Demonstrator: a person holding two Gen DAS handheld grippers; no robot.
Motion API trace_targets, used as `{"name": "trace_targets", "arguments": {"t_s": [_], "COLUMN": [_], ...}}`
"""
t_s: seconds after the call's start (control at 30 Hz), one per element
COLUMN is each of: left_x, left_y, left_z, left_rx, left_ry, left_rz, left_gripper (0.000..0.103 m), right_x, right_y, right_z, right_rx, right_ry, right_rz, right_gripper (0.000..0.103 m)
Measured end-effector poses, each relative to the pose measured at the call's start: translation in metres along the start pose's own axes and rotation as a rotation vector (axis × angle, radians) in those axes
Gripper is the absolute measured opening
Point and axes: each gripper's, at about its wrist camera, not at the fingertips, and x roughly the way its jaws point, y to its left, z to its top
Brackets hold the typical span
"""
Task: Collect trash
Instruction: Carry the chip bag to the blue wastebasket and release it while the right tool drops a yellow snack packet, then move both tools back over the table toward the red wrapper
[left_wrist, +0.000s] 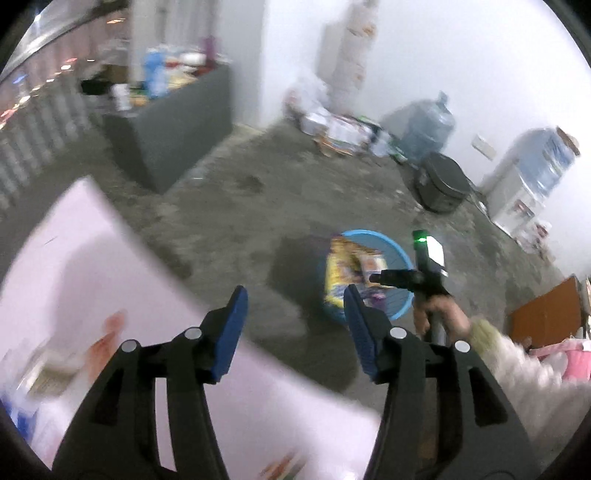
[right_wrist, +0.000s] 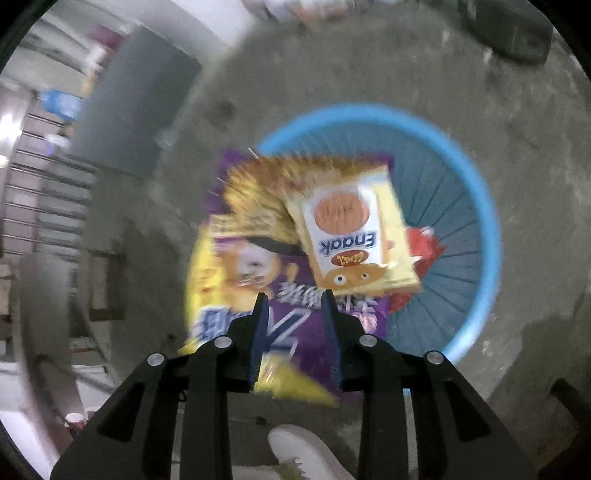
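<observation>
A blue basin (left_wrist: 369, 234) (right_wrist: 480, 206) stands on the concrete floor. A big purple and yellow snack bag (right_wrist: 229, 280) (left_wrist: 338, 273) lies across its near rim. A yellow Enaak packet (right_wrist: 351, 229) rests tilted on top of that bag, and a red wrapper (right_wrist: 424, 243) shows beside it. My right gripper (right_wrist: 294, 295) (left_wrist: 376, 278) hangs just above the bags, jaws apart, with nothing pinched between the pads. My left gripper (left_wrist: 294, 295) is open and empty, over the edge of a pink table (left_wrist: 74, 277) with blurred wrappers (left_wrist: 107, 332) on it.
A grey cabinet (left_wrist: 173, 140) loaded with bottles stands at the back left. Along the white wall are a pile of boxes (left_wrist: 340, 129), a water jug (left_wrist: 428, 129), a black case (left_wrist: 443, 181) and a water dispenser (left_wrist: 528, 184). A white shoe (right_wrist: 306, 454) is near the basin.
</observation>
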Motion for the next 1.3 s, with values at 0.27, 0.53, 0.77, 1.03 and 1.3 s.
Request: {"name": "trace_targets", "arguments": {"t_s": [0.27, 0.53, 0.77, 1.03, 1.3], "left_x": [-0.125, -0.168, -0.193, -0.234, -0.250], "left_y": [0.116, 0.171, 0.182, 0.199, 0.200], "left_z": [-0.106, -0.150, -0.178, -0.226, -0.277], "left_rx": [-0.249, -0.412, -0.474, -0.578, -0.653], "left_ry": [-0.093, -0.163, -0.226, -0.307, -0.347], "left_rz": [0.295, 0.388, 0.386, 0.405, 0.370], "left_gripper": [0.054, 0.055, 0.055, 0.055, 0.055], "right_x": [0.125, 0.106, -0.028, -0.208, -0.246], "right_y": [-0.012, -0.009, -0.004, 0.068, 0.239], "right_z": [0.025, 0.035, 0.017, -0.048, -0.148], "right_rx": [0.109, 0.084, 0.033, -0.149, -0.580], "right_ry": [0.283, 0.213, -0.132, -0.473, -0.354], "right_rz": [-0.141, -0.229, -0.148, 0.140, 0.410], "right_gripper": [0.029, 0.030, 0.040, 0.042, 0.048]}}
